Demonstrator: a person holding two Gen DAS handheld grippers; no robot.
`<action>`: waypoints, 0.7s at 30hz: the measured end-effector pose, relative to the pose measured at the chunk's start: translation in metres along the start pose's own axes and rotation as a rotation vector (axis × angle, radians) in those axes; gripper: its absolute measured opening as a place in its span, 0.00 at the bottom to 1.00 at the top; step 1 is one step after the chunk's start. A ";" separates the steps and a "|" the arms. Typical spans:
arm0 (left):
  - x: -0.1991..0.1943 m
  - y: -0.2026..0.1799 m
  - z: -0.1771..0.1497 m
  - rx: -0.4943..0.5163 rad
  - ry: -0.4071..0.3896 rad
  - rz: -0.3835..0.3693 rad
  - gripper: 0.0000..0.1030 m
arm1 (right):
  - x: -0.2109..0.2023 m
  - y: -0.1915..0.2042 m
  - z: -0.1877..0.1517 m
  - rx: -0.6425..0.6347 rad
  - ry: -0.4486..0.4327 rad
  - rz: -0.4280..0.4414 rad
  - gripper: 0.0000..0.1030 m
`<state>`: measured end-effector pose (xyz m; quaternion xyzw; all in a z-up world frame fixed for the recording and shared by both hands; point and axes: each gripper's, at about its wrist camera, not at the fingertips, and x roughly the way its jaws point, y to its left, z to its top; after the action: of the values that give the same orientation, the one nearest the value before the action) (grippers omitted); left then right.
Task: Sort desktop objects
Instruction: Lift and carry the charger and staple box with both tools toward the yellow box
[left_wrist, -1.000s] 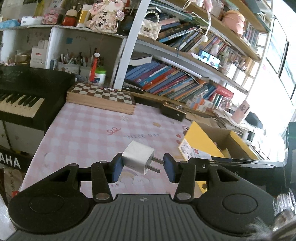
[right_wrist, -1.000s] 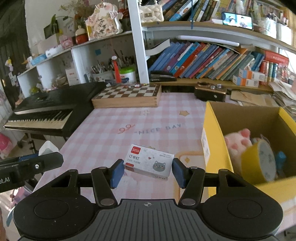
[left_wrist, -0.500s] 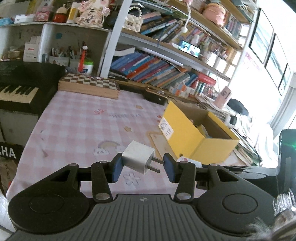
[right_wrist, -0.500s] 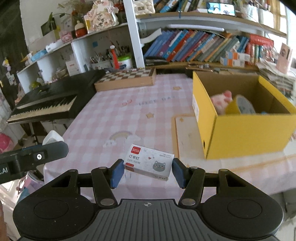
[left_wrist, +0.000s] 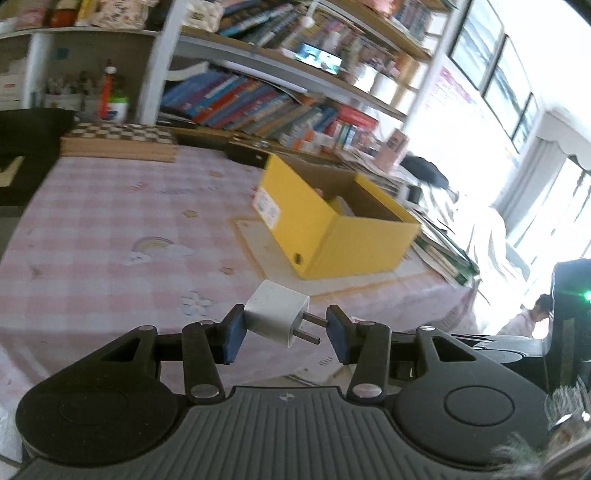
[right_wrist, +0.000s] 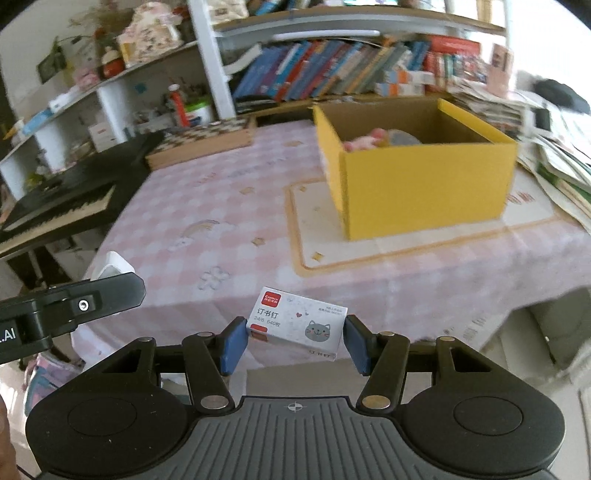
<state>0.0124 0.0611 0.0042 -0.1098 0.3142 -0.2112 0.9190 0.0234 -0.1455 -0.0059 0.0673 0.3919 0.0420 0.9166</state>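
A small white plastic plug-in charger (left_wrist: 276, 312) clamped in the left tongs (left_wrist: 284, 334) and a white cardboard staple box (right_wrist: 297, 322) clamped in the right tongs (right_wrist: 295, 343) hang at the pink-checked tabletop's (right_wrist: 229, 206) near edge, in transit; next, carry each over the open yellow cardboard box (right_wrist: 424, 184) and release.

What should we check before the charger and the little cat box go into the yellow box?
1. Left tool holds the white charger: ok, pinched end to end, prongs against one pad.
2. Right tool holds the staple box: ok, both pads on its ends.
3. Yellow box open on top: ok.
4. Room inside it: cannot tell; a pink toy and another item already lie there.
5. Tools above the yellow box: not ok, both sit near the table's front edge.
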 end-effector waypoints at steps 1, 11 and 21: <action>0.003 -0.004 0.000 0.008 0.006 -0.013 0.43 | -0.002 -0.003 -0.002 0.009 -0.001 -0.010 0.56; 0.031 -0.042 -0.005 0.087 0.073 -0.131 0.43 | -0.017 -0.044 -0.018 0.116 0.004 -0.096 0.56; 0.062 -0.071 0.002 0.118 0.099 -0.186 0.43 | -0.019 -0.076 -0.009 0.151 -0.003 -0.141 0.56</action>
<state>0.0354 -0.0304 -0.0033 -0.0735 0.3345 -0.3189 0.8837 0.0061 -0.2224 -0.0103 0.1086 0.3965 -0.0525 0.9101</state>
